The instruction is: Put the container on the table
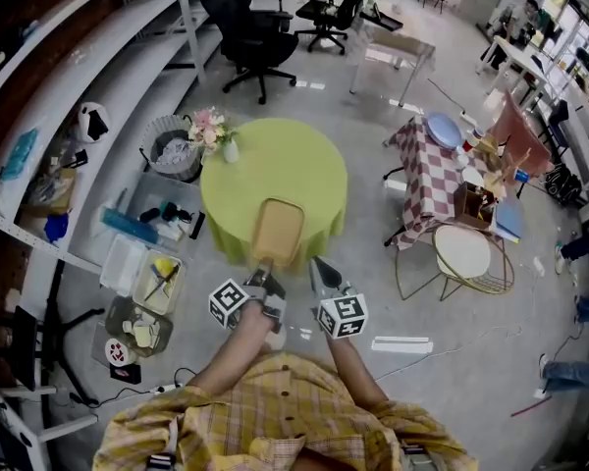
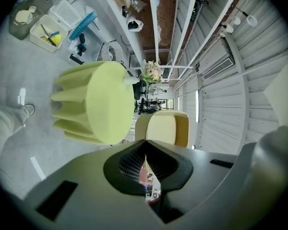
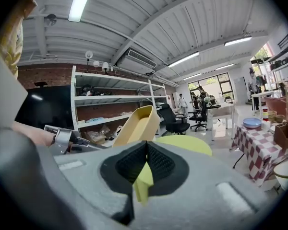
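A tan rectangular container hangs tilted over the near edge of the round table with a lime-green cloth. My left gripper is shut on its near rim. In the left gripper view the container rises just beyond the closed jaws of the left gripper, with the table to its left. My right gripper is held just right of the container, apart from it. The right gripper is shut with nothing held, and the container stands ahead of it, to the left, in front of the table.
A small vase of pink flowers stands at the table's far left edge. Plastic bins and a wire basket lie on the floor by the left shelves. A checked table and a wire chair stand to the right.
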The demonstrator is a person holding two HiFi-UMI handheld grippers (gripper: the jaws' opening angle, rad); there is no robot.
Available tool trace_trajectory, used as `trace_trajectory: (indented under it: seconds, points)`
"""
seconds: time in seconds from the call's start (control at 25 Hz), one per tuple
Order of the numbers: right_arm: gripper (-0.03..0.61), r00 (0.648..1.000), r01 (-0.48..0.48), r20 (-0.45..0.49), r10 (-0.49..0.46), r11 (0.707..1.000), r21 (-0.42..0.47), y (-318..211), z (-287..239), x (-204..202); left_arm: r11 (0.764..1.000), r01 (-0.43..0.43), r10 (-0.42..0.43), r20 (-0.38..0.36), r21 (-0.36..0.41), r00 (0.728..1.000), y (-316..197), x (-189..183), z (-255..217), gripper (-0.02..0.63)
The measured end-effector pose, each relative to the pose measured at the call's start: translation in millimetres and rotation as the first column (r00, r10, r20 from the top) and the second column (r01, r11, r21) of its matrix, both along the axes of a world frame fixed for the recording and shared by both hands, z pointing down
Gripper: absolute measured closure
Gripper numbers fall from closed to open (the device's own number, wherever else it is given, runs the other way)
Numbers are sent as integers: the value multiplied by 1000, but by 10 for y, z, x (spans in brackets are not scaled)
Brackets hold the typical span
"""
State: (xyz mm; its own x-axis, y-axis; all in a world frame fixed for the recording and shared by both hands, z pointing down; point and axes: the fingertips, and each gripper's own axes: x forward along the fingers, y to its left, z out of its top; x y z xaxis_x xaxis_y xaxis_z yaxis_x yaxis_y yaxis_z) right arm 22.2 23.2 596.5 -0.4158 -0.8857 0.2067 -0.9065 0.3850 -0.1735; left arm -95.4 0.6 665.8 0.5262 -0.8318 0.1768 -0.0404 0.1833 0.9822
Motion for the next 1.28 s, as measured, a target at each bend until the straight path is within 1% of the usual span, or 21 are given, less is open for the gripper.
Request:
trace_trajectory:
  seconds: [0.2,0.44,0.64,0.84,1.08,1.28]
  points:
    - [580,1000,0,-2,0,1000,2,-514,-54,-26,1000,-1,1,9,-3,1000,-529,-20,-60,600]
    - [580,1000,1,-5,-1,1000,-16,-989,-2,-53,1000,-5,5,3,-6,1000,-1012,-22,-44,600]
    - [580,1000,2,10,-1,999,-35,-1319,65,-95,1000,-11,11,5,-19,1000,-1281,-47,33,600]
    - [580,1000,10,8,-10,999,-33,-1633,59,-143,1000,-7,7,13,-30,1000,-1552,-85,59,600]
    - [580,1000,11,-2,-11,999,-35,-1911,54,-220,999,-8,9,21,-36,1000,-1831,-182,66,600]
    - [580,1000,4,-5,-4,1000,-26,-2052,-17,-197,999,-13,14,20,-35,1000,-1976,-165,45,600]
